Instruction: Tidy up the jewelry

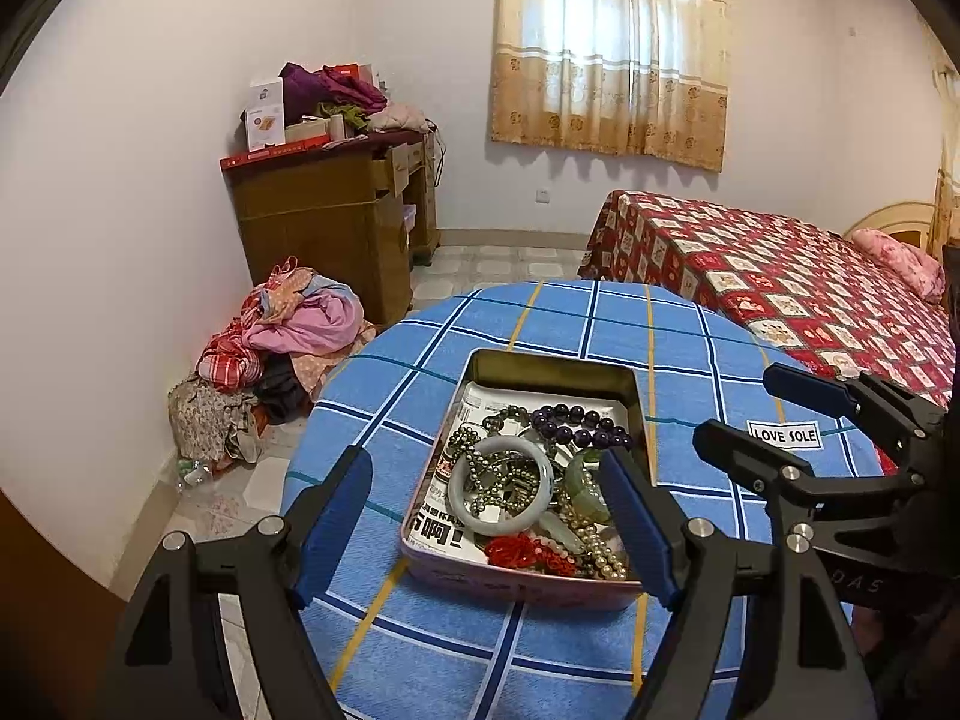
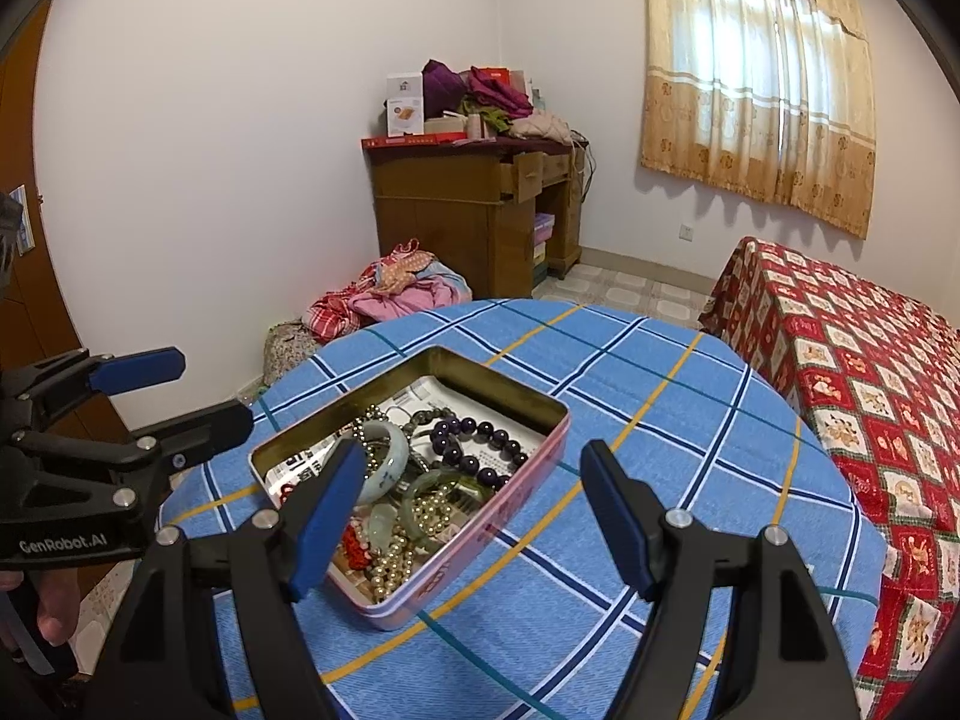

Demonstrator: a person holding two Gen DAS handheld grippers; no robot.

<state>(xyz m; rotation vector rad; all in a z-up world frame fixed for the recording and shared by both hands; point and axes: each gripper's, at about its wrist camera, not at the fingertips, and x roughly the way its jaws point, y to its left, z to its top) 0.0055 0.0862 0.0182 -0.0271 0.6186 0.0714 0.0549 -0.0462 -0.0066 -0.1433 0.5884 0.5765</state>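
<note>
A pink tin (image 1: pixel 552 363) (image 2: pixel 498 384), lid off, lies on the round table with the blue checked cloth (image 1: pixel 540 324) (image 2: pixel 660 420). In it, on newspaper, lie a pale jade bangle (image 1: pixel 456 489) (image 2: pixel 393 450), a dark purple bead bracelet (image 1: pixel 576 420) (image 2: pixel 474 429), pearl strands (image 1: pixel 600 546) (image 2: pixel 390 570) and red beads (image 1: pixel 516 552) (image 2: pixel 354 543). My left gripper (image 1: pixel 483 516) (image 2: pixel 210 390) hovers open in front of the tin, its fingers framing it. My right gripper (image 2: pixel 474 510) (image 1: pixel 738 408) is open just right of the tin. Neither holds anything.
A bed with a red patterned cover (image 1: pixel 780 288) (image 2: pixel 870 390) stands close to the table's right. A wooden desk (image 1: pixel 336 204) piled with boxes and a heap of clothes (image 1: pixel 288 324) on the floor lie beyond. A "LOVE SOLE" label (image 1: pixel 785 435) is on the cloth.
</note>
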